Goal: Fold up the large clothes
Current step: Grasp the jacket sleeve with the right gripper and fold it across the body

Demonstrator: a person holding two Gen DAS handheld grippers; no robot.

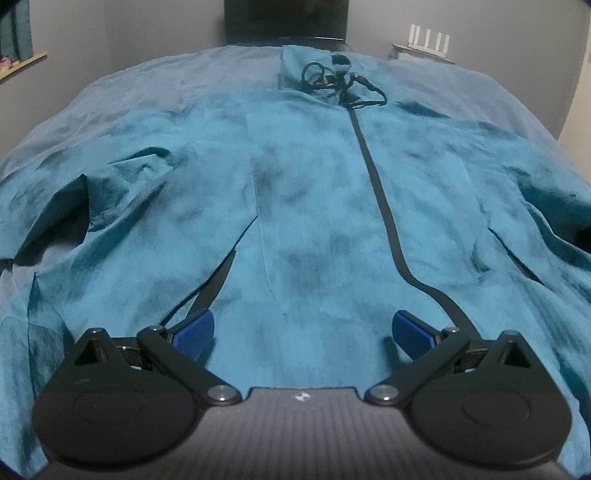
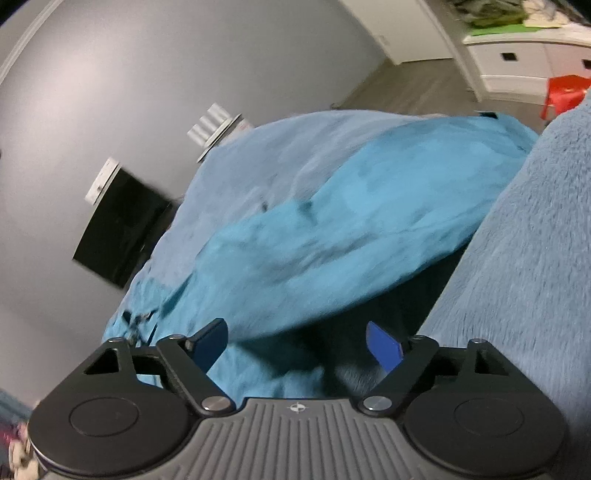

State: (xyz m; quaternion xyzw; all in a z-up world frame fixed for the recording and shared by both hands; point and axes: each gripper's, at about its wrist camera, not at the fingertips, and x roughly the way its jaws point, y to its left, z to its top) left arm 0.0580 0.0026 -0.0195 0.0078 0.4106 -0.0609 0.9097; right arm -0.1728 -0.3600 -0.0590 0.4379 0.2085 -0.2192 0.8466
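A large teal zip jacket (image 1: 314, 192) lies spread front-up on a bed, its black zipper (image 1: 380, 192) running away from me to the collar with tangled black cords (image 1: 340, 79). Both sleeves spread out to the sides. My left gripper (image 1: 303, 332) is open and empty, low over the jacket's hem. In the right wrist view the jacket (image 2: 332, 229) appears tilted and blurred, with one sleeve stretching to the upper right. My right gripper (image 2: 295, 343) is open and empty, just above a raised edge of the fabric.
A light blue bedspread (image 1: 129, 92) lies under the jacket. A dark headboard or screen (image 1: 286, 18) stands at the far end. A fluffy blue-grey cover (image 2: 535, 258) fills the right of the right wrist view. White drawers (image 2: 517, 70) and a red object (image 2: 565, 92) stand on the floor beyond.
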